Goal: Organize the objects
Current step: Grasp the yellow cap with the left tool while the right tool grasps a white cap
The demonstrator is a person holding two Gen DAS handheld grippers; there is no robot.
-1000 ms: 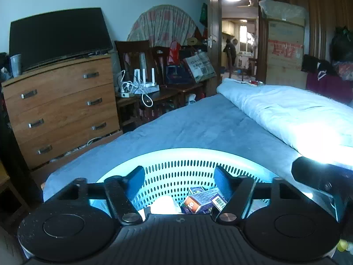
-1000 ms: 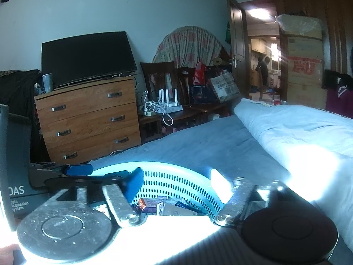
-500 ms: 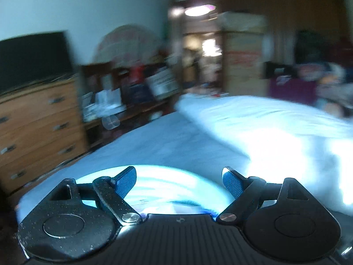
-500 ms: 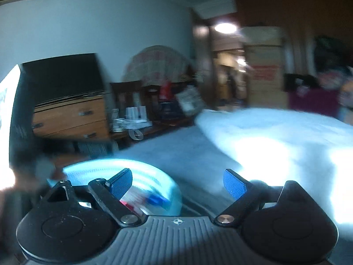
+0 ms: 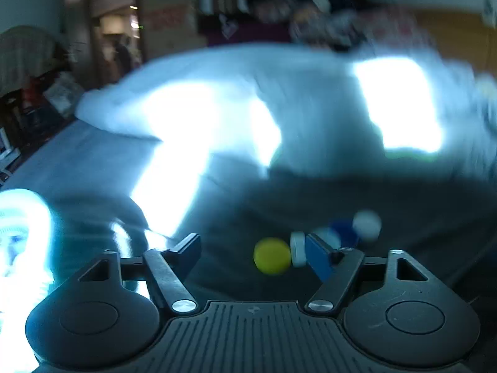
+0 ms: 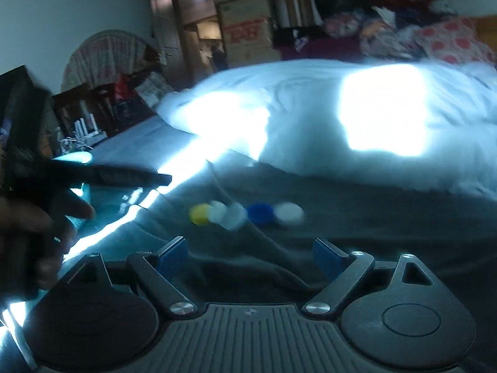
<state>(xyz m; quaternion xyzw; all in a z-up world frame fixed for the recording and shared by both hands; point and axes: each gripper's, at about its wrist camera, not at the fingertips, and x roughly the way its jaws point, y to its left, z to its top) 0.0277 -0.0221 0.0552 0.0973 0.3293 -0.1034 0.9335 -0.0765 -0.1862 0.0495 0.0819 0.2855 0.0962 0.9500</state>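
A row of small round caps lies on the dark bed cover: a yellow cap (image 5: 271, 255), white caps (image 5: 366, 225) and a blue cap (image 5: 343, 231). The right wrist view shows the same row, with the yellow cap (image 6: 198, 213), the blue cap (image 6: 260, 212) and a white cap (image 6: 289, 213). My left gripper (image 5: 253, 253) is open and empty just short of the yellow cap. My right gripper (image 6: 248, 253) is open and empty, a little before the row. The pale blue basket (image 5: 18, 217) is at the far left edge. The frames are blurred.
A folded white quilt (image 6: 310, 108) lies across the bed behind the caps. The left hand-held gripper and a hand (image 6: 40, 192) show at the left of the right wrist view. Boxes (image 6: 245, 31) and a doorway stand beyond the bed.
Both grippers have swung right, away from the basket with boxes in it, and now face the row of caps on the bed. Both stay open.
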